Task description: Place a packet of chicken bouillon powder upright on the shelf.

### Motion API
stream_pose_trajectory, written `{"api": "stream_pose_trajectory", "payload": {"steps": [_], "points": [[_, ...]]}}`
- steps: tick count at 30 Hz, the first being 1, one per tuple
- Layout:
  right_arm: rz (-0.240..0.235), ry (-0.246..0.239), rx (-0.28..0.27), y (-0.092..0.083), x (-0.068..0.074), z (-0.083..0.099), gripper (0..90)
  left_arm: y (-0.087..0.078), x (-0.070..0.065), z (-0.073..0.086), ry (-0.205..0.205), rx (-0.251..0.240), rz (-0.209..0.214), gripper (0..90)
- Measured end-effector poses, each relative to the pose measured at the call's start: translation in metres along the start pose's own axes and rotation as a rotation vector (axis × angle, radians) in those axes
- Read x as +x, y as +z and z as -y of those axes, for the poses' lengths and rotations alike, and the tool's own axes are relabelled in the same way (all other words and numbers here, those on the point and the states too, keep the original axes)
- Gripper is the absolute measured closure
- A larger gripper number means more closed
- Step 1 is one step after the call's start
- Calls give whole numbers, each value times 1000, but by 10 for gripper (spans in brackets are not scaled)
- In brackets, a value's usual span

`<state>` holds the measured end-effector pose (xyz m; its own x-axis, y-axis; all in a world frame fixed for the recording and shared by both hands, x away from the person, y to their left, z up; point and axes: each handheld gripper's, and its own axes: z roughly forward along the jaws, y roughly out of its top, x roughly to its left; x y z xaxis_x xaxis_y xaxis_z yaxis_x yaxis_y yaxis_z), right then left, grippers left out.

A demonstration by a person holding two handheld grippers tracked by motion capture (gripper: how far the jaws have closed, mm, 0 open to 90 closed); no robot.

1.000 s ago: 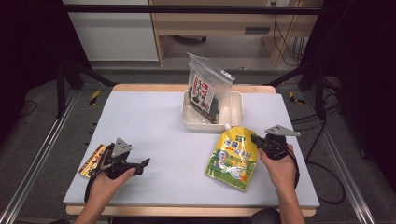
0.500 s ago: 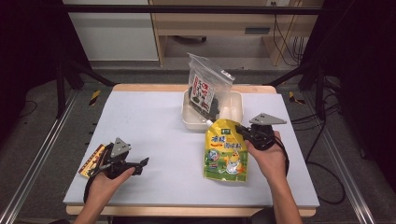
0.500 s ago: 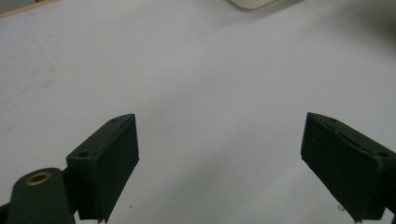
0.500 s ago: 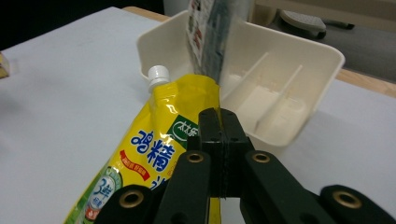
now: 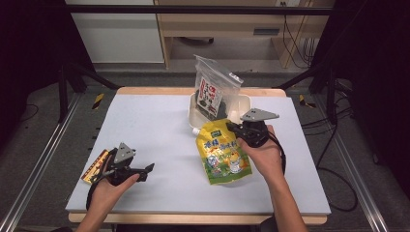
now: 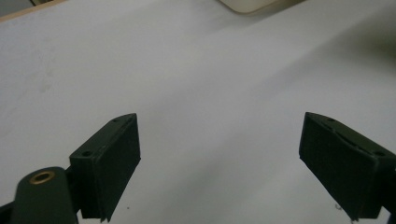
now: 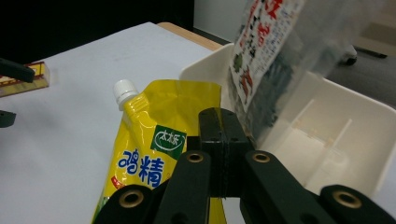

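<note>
Looking down from the high view: a cream bin (image 5: 244, 102) sits at the table's (image 5: 159, 125) far edge, past the middle. A clear seaweed bag (image 5: 212, 92) stands upright inside it, leaning a little, dark sheets visible behind its printed label. The yellow pouch (image 5: 223, 153) hangs tilted just in front of the bin, its white cap (image 5: 195, 130) toward the bin's near wall, its lower edge near the tabletop. The right gripper (image 5: 233, 129) is clamped on the pouch's upper right edge. The left gripper (image 5: 147, 168) rests low at the near left, well apart from the pouch. An orange packet (image 5: 94, 166) lies flat just beside that hand.

Left gripper view: both jaws stand wide apart with nothing between them, bare table beneath. A corner of the bin (image 6: 252, 4) shows at the top edge.

Right gripper view: the jaws are pressed fully together, pinching the pouch's (image 7: 149, 140) top seam. The cap (image 7: 125, 91) points up and left. Right behind stands the bin (image 7: 345, 135); its inner dividers show, and those compartments look bare. The seaweed bag (image 7: 271, 51) rises from its near end.
</note>
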<state>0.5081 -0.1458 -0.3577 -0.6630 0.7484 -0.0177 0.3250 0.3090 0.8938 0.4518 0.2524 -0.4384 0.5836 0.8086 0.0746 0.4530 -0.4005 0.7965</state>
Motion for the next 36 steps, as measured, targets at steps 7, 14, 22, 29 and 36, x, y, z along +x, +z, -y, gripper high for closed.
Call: {"api": "stream_pose_trajectory", "payload": {"steps": [7,14,22,29,36], "points": [[-43,-44,-25,12,11,-22,900,1,3,-1,-25,-1,3,133],[-87,-79,-50,19,21,-38,900,-1,5,-1,-43,-9,0,136],[-114,-106,-48,23,24,-41,900,-6,7,0,-69,-25,14,143],[-118,-110,-44,26,23,-43,900,-10,8,-11,-61,-30,65,145],[-128,-111,-52,20,24,-42,900,-15,6,-33,-17,-25,112,145]]}}
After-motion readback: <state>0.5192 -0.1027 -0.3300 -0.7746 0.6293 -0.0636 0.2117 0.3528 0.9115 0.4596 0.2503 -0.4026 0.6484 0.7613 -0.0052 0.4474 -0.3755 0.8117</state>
